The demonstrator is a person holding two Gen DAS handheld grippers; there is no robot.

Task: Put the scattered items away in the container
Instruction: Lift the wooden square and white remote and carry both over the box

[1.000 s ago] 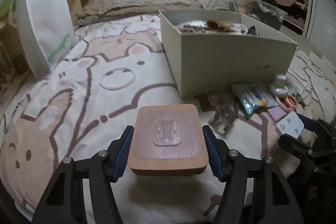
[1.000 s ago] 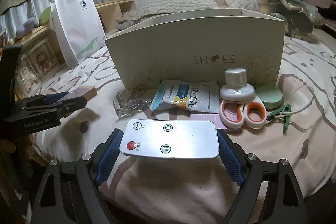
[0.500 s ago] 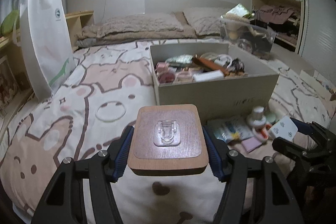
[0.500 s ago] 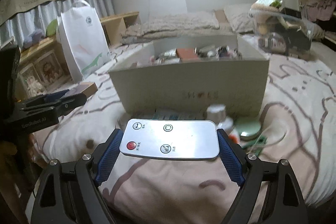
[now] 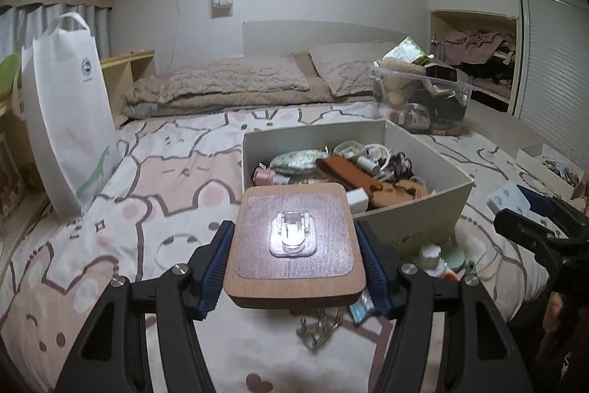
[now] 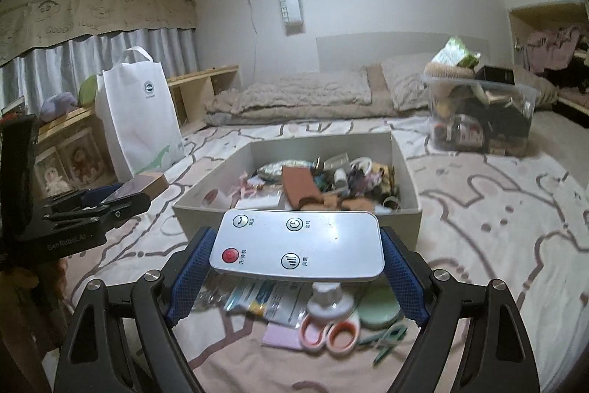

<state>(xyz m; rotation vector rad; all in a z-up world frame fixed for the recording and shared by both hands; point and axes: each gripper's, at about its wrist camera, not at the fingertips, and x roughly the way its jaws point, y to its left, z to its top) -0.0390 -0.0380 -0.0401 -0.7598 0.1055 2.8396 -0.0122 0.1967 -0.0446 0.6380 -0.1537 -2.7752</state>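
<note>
Wooden hook plaque [image 5: 294, 242]: stiff, light, clamped by edges in left gripper [image 5: 294, 267] | remote [image 6: 298, 247]: rigid, slick, pinched endwise in right gripper [image 6: 294, 267] | both above bed, near box [image 6: 405, 168].

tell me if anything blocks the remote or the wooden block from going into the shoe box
Nothing visible does. The remote and wooden block are each held above the bed just short of the shoe box, whose top is open, though already fairly full.

Packet [image 6: 270, 297] and scissors [image 6: 329, 332] blurred, partly behind remote [image 6: 298, 247]. Box [image 5: 405, 234] print unreadable. Wooden block [image 5: 294, 242] hides the box's near-left corner.
</note>
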